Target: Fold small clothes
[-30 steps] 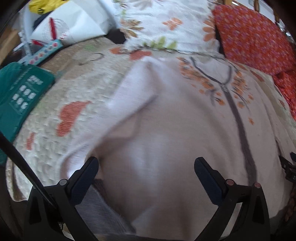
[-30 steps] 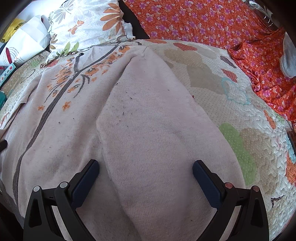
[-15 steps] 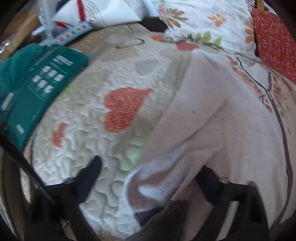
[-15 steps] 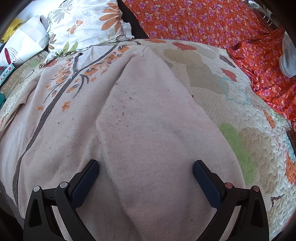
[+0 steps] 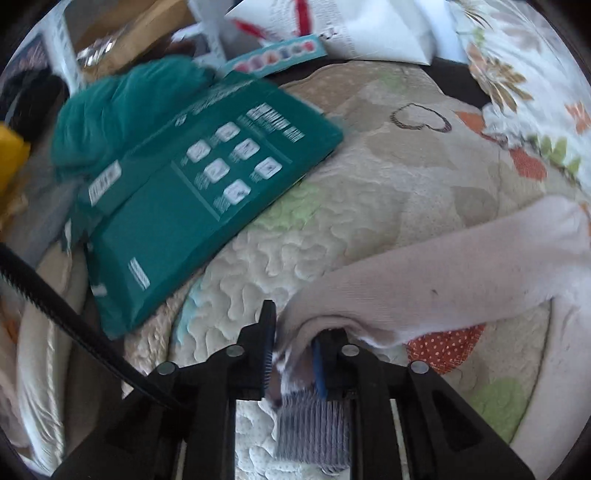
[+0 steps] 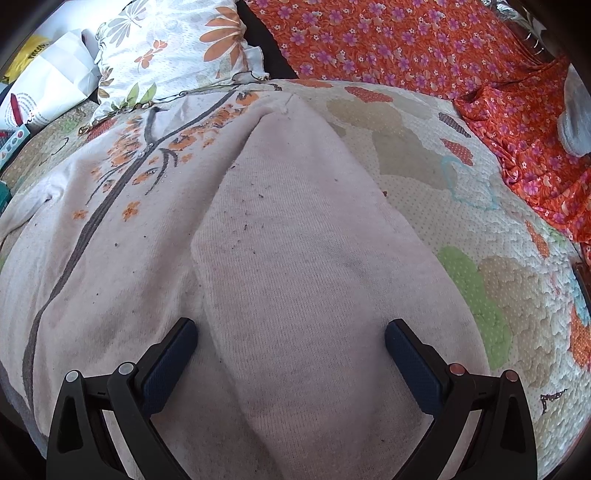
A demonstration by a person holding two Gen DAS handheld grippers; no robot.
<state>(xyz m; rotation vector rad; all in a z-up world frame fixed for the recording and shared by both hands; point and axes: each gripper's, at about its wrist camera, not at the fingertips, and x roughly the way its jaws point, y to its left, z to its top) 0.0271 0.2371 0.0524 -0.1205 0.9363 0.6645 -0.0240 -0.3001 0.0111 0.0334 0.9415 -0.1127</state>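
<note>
the pale pink sweater [image 6: 280, 258] is spread on the quilted bedspread [image 6: 491, 236], its front printed with a grey branch and orange blossoms, and one sleeve [image 6: 306, 229] is laid folded over the body. the right gripper [image 6: 290, 354] is held just above that folded sleeve with its jaws wide apart, nothing caught between them. in the left wrist view, the other sleeve [image 5: 443, 280] is seen stretched across the bedspread [image 5: 369, 192], and its grey ribbed cuff [image 5: 314, 428] is pinched in the left gripper [image 5: 291, 354], whose jaws are clamped close on the fabric. a green printed package [image 5: 199, 206] is seen lying on the bedspread to the left of that gripper, partly blurred, with white paper bags [image 5: 340, 29] beyond it. a floral pillow [image 6: 173, 55] is set at the head of the sweater, and an orange flowered cloth [image 6: 424, 51] is spread along the far side of the bed.
</note>
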